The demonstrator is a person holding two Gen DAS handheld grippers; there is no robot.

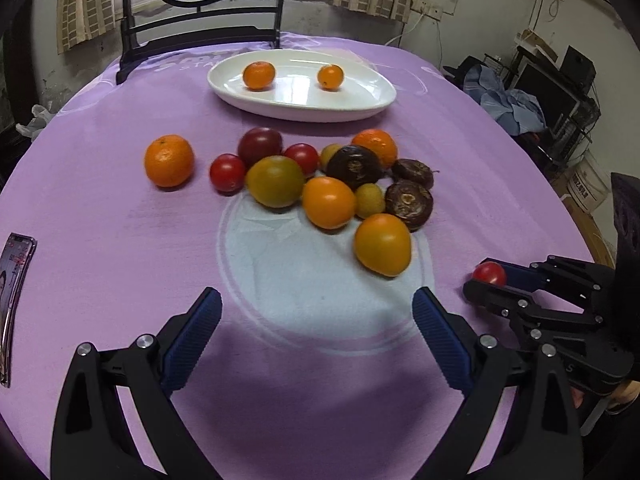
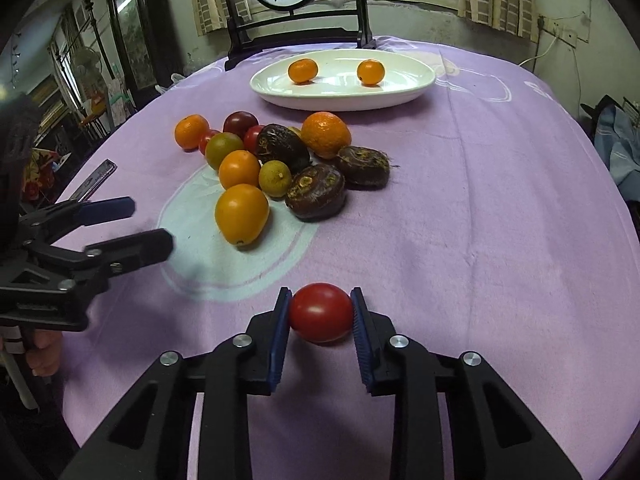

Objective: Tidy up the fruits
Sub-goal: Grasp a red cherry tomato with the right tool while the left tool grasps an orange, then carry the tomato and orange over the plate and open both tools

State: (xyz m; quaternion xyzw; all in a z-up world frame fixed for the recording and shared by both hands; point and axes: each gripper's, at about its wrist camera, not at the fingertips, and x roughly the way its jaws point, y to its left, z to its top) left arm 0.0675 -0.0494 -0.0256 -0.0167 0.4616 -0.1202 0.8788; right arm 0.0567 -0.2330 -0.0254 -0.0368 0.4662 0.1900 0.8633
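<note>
Right gripper (image 2: 321, 314) clamps a red tomato (image 2: 321, 312) between both pads, near the table's front edge; whether it is lifted off the purple cloth (image 2: 480, 240) I cannot tell; left gripper (image 1: 316, 320) spread wide, holding nothing. White plate (image 2: 416, 88) lies straight ahead at the far side, beyond the fruit pile (image 2: 280, 160), long axis crosswise; the right arm carries the load. Count: two small oranges on the plate; roughly a dozen loose fruits on the cloth, three of them dark chestnut-like.
</note>
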